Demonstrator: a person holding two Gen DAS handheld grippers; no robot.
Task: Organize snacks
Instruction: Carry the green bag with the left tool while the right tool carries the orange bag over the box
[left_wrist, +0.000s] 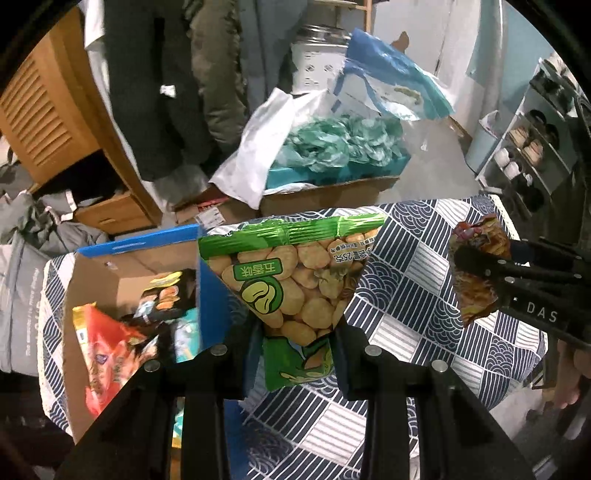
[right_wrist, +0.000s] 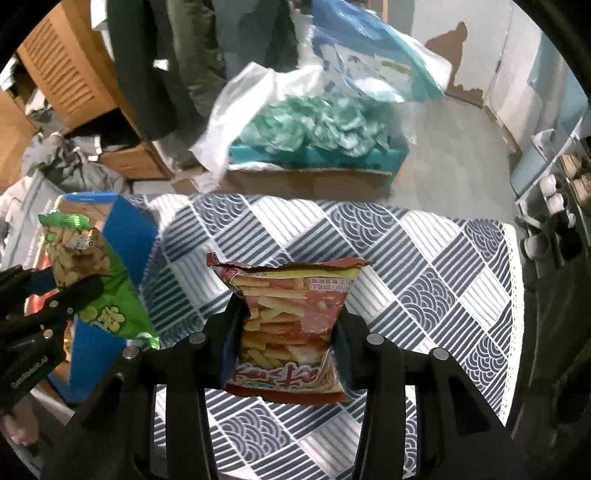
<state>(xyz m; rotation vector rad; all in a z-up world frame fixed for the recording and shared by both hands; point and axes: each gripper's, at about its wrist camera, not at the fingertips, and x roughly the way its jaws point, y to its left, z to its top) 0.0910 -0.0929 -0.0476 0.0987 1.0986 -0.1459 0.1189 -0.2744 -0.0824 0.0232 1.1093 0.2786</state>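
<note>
The left tongs (left_wrist: 295, 332) squeeze a green bag (left_wrist: 291, 280) up above the tabletop (left_wrist: 424, 295), beside the box (left_wrist: 122, 273). The right tongs (right_wrist: 288, 332) squeeze a red bag (right_wrist: 291, 325). The bags are slippery and could slide out and miss the box.

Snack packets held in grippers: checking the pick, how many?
2: green bean packet in the left gripper, red fries packet in the right gripper. More lie in the box.

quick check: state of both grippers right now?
Left gripper: closed on the green snack bag, lifted off the table.
Right gripper: closed on the red snack bag, also held up.
</note>
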